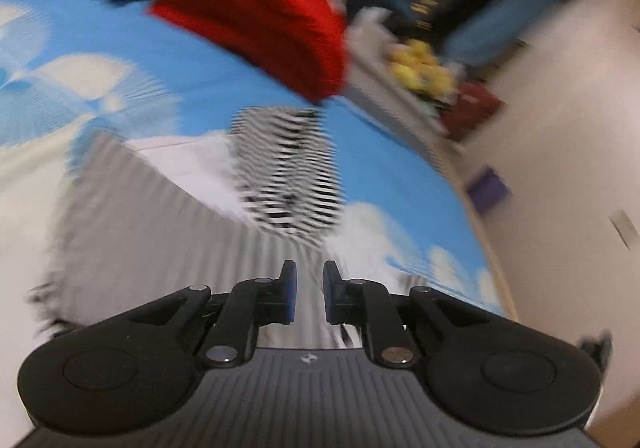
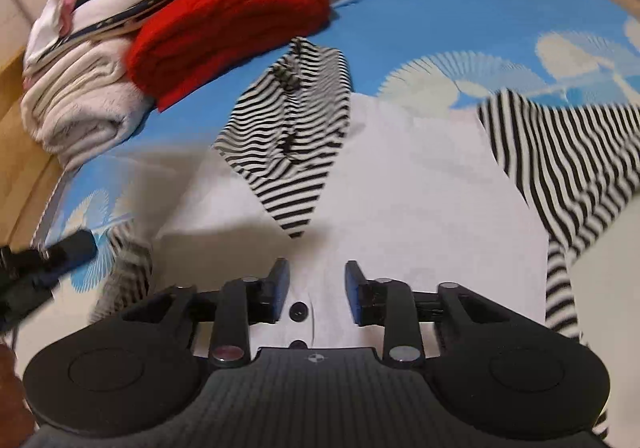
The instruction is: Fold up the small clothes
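A white shirt (image 2: 420,188) with black-and-white striped sleeves lies spread on the blue bed sheet (image 2: 420,20). One striped sleeve (image 2: 292,136) is folded in over the white body, and the other sleeve (image 2: 568,168) lies out to the right. My right gripper (image 2: 316,288) is open just above the placket and its dark buttons (image 2: 298,311), with nothing between the pads. In the blurred left wrist view, my left gripper (image 1: 310,288) hovers over the shirt with a narrow gap between its pads, facing the folded sleeve (image 1: 288,176). It also shows at the left edge of the right wrist view (image 2: 52,260), beside a blurred striped piece (image 2: 124,272).
A folded red garment (image 2: 224,20) (image 1: 256,16) lies at the far side of the sheet. Next to it is a stack of folded cream and white clothes (image 2: 80,100). Yellow objects (image 1: 420,68) sit on a shelf past the bed edge, by a pale wall (image 1: 560,168).
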{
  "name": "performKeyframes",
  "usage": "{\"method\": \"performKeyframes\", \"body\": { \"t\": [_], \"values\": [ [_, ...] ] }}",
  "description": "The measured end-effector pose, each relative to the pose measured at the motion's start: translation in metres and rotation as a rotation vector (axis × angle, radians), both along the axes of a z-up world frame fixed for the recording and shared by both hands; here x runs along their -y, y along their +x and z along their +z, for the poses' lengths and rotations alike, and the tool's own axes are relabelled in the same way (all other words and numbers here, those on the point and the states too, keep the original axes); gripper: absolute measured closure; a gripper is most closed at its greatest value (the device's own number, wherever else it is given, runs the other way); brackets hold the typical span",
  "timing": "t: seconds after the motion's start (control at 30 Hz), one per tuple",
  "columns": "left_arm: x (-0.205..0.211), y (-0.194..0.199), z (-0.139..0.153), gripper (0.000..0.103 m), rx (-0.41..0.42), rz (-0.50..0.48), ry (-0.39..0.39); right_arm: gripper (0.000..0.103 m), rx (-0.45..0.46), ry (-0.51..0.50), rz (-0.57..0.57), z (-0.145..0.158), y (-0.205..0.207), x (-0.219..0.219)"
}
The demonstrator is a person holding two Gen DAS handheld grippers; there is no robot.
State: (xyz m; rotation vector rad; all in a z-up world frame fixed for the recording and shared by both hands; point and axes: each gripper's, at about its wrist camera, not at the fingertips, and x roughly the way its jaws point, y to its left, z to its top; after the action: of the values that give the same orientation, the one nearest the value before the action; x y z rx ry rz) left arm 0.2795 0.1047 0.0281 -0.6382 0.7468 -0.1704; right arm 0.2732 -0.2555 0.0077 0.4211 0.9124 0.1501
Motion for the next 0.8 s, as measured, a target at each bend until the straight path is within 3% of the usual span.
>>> {"method": "performKeyframes", "body": {
  "t": [0.1,0.17,0.23,0.37,0.53,0.6,0.63,0.7,0.8],
  "values": [
    [-0.017,0.003,-0.009,0.089,-0.066,0.135,0.100,0.068,-0.058,0.053,-0.049,-0.016,0.003,0.009],
    [-0.022,0.011,-0.010,0.089,-0.114,0.169,0.218,0.068,-0.097,0.084,-0.084,-0.026,0.008,0.016],
    [-0.032,0.019,-0.012,0.089,-0.107,0.172,0.275,0.068,-0.134,0.096,-0.124,-0.039,0.015,0.022],
    [-0.038,0.025,-0.015,0.089,-0.106,0.154,0.324,0.067,-0.207,0.089,-0.197,-0.065,0.031,0.028],
    [-0.035,0.035,-0.019,0.089,-0.116,0.141,0.326,0.066,-0.286,0.100,-0.213,-0.096,0.050,0.022],
    [-0.030,0.041,-0.021,0.089,-0.121,0.133,0.358,0.081,-0.252,0.057,-0.183,-0.095,0.055,0.014],
    [-0.029,0.043,-0.022,0.089,-0.125,0.127,0.375,0.094,-0.229,0.040,-0.160,-0.091,0.056,0.010],
    [-0.030,0.045,-0.023,0.089,-0.128,0.119,0.393,0.094,-0.110,0.053,-0.161,-0.073,0.053,0.011],
    [-0.034,0.045,-0.024,0.089,-0.132,0.119,0.395,0.095,0.176,0.041,-0.140,-0.021,0.040,0.017]
  ]
}}
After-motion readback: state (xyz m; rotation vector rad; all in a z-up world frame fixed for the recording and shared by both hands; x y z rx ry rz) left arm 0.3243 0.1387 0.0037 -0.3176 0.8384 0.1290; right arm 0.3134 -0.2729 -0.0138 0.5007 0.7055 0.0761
